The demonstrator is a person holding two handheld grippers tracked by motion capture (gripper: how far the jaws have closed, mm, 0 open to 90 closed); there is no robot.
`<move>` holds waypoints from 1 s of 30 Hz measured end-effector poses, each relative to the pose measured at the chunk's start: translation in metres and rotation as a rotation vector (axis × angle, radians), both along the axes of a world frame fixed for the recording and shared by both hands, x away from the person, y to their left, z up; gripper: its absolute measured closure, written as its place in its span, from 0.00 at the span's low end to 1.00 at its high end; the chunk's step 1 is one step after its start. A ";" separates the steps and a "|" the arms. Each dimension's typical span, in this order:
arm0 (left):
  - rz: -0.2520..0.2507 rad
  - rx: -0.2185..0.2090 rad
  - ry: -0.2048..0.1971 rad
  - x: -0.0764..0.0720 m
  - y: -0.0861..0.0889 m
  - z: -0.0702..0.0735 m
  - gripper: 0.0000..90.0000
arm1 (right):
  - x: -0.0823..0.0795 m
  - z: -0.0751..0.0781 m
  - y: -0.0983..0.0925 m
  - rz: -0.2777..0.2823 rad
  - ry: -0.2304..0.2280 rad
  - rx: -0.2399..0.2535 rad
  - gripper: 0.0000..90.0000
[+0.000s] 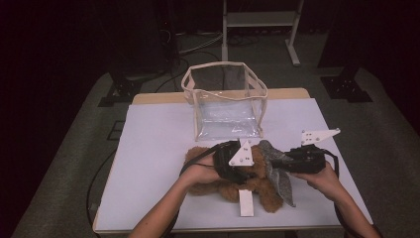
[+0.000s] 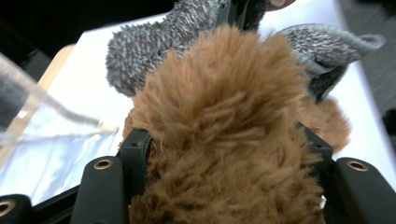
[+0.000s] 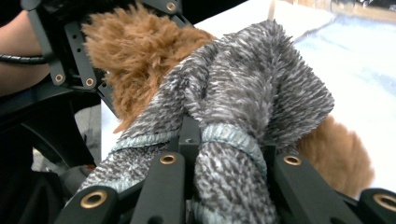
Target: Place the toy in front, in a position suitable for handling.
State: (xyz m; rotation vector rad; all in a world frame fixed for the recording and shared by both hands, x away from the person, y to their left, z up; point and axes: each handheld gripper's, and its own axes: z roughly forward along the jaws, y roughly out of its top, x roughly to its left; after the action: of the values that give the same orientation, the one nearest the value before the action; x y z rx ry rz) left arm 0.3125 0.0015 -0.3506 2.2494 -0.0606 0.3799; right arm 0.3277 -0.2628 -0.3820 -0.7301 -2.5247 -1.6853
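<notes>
A white desk (image 1: 148,148) fills most of the floor space in front of me, and a person stands at its near edge with a gripper in each hand. Toward the far side of the desk stands a clear plastic bag (image 1: 225,101) with cream trim, upright and open at the top, its mouth gaping as if ready to take something.

Just in front of the bag, near the person, lies a brown plush toy (image 1: 257,186), shaggy and soft. Both hands work on it at once, which looks sensible: one hand holds the body so the other can work the cloth on it.

The left gripper (image 1: 233,163) comes in from the left and has the toy's furry bulk between its fingers (image 2: 135,149); in the left gripper view, the fur bulges out past both of them, so they are pinching the plush toy.

A grey knitted garment (image 1: 277,171) lies draped over the toy's right side, trailing down toward the desk's near edge. The right gripper (image 1: 297,161) pinches a bunched fold of it; in the right gripper view the hem wraps around its fingers (image 3: 187,135). I judge the cloth is being pulled off or onto the toy.

A small white tag (image 1: 246,202) sticks out from under the toy.
</notes>
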 end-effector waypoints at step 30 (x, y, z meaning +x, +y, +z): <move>0.022 0.102 -0.117 -0.005 -0.013 -0.016 0.38 | -0.004 -0.022 -0.013 -0.044 0.035 0.025 0.81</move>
State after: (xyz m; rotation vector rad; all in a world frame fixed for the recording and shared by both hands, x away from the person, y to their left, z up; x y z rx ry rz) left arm 0.3073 -0.0117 -0.3664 2.3282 -0.1187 0.5314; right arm 0.3236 -0.2759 -0.4044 -0.8122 -2.4771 -1.6984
